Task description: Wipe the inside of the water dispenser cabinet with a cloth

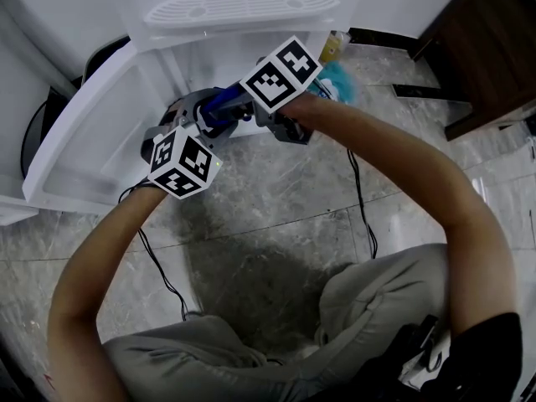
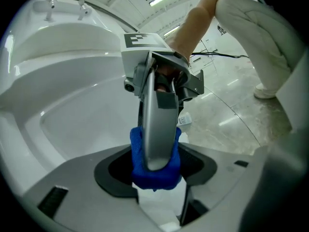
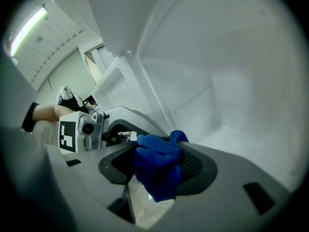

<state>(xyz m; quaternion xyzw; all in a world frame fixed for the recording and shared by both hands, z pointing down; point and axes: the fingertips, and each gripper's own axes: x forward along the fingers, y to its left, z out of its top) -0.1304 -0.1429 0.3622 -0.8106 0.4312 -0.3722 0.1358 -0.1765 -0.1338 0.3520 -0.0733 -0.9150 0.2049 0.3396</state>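
Note:
The white water dispenser's cabinet (image 1: 219,57) stands open, its door (image 1: 88,136) swung out to the left. Both grippers meet at its mouth around a blue cloth (image 1: 219,100). In the right gripper view the cloth (image 3: 155,158) is bunched between the right gripper's (image 3: 157,170) jaws, which are shut on it, with the cabinet's white wall (image 3: 217,81) beyond. In the left gripper view the cloth (image 2: 139,161) sits between the left gripper's (image 2: 157,177) jaws with dark gaps on both sides, so that gripper is open. A silver finger (image 2: 157,124) of the right gripper lies across the cloth.
A white slotted drip tray (image 1: 239,7) tops the dispenser. A teal fluffy thing (image 1: 339,78) lies on the floor just right of the cabinet. Black cables (image 1: 362,199) run over the marble floor. Dark wooden furniture (image 1: 490,48) stands at the far right.

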